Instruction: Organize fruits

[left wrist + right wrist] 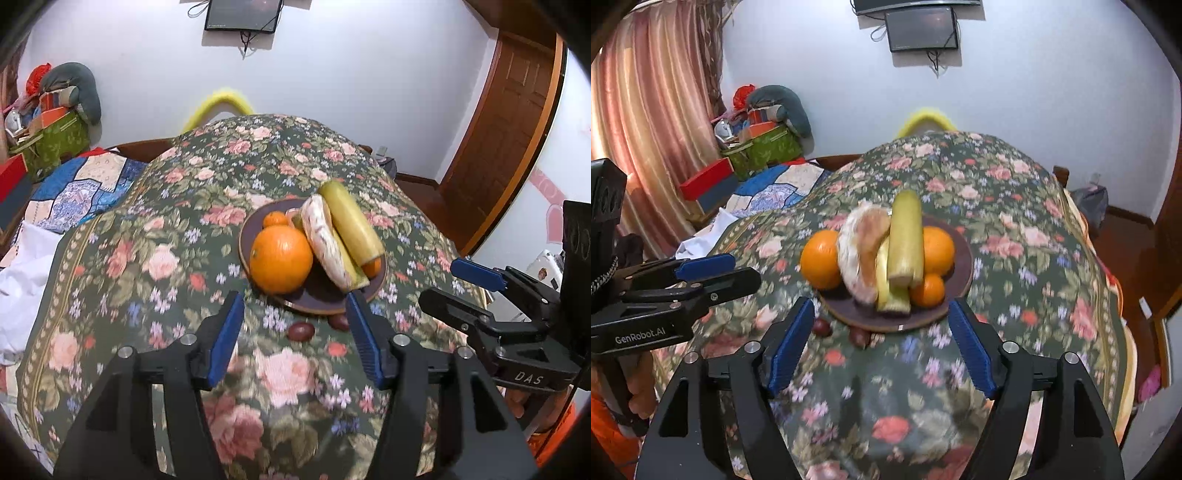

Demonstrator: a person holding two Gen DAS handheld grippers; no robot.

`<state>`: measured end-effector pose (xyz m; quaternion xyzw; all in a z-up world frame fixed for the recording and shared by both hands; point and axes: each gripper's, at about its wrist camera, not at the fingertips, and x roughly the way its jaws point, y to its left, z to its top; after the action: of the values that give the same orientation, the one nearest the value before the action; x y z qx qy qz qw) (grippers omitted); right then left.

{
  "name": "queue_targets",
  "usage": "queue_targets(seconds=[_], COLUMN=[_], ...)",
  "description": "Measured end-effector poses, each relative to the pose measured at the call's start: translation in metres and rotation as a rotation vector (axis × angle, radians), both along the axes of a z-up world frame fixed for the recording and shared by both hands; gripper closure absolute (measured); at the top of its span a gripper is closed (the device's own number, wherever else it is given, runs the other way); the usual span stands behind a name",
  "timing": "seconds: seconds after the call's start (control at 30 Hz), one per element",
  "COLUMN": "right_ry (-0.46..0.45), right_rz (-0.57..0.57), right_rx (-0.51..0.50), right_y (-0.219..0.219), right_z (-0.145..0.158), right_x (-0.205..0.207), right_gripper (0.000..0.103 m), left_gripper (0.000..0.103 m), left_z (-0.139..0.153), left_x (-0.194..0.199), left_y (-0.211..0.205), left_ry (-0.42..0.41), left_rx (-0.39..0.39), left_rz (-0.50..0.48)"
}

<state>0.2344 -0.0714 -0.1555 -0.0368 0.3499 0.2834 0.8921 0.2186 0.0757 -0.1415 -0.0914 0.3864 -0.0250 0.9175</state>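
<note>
In the left wrist view, the left gripper (295, 310) filled the lower part of the frame with its blue pads spread and nothing between them, hanging over the floral cloth (155, 229) just short of the dark plate (317, 308) at the centre. On that plate lay a large orange (281, 258) at its left, a small orange (275, 219) behind it, a pale speckled fruit (325, 243) and a long yellow-green fruit (351, 221) leaning across the middle. Two dark reddish small fruits (301, 331) sat loose on the cloth just below the plate's near rim, one between the pads' line of sight and the other partly hidden by the right-hand pad. The right gripper (461, 284) showed at the right edge, fingers apart and empty. In the right wrist view, the right gripper (882, 325) occupied the bottom of the frame, pads wide and holding nothing, with the plate (964, 266) directly ahead at centre and the loose dark fruits (858, 336) just under its near rim; the left gripper (713, 273) came in from the left edge. The step in hand appeared to be gathering the stray fruits onto the plate. To do it well, one gripper would likely need to drop low to the cloth, straddle one small fruit squarely and close gently, since a round, smooth fruit could roll away on soft fabric; the piled fruit looked unsteady, so setting it in the bare near part of the plate seemed safest.
</note>
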Motion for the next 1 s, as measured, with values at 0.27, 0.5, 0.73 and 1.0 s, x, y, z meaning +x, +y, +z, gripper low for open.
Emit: queue_targets(seconds=[0.27, 0.5, 0.73, 1.0], right_ry=[0.072, 0.130, 0.189, 0.195], right_rz=[-0.001, 0.034, 0.101, 0.130], right_rx=[-0.037, -0.079, -0.093, -0.126], right_y=[0.003, 0.018, 0.038, 0.055], right_z=[-0.033, -0.060, -0.073, -0.079], right_x=[-0.004, 0.010, 0.021, 0.029], right_gripper=[0.030, 0.031, 0.059, 0.073], left_gripper=[0.042, 0.042, 0.044, 0.057], left_z=[-0.027, -0.057, -0.070, -0.082], left_x=[-0.009, -0.002, 0.003, 0.008], left_y=[-0.001, 0.001, 0.007, 0.007], left_ry=[0.062, 0.117, 0.129, 0.153], left_rx=[0.034, 0.048, 0.032, 0.004], left_rz=[-0.003, -0.004, -0.011, -0.044])
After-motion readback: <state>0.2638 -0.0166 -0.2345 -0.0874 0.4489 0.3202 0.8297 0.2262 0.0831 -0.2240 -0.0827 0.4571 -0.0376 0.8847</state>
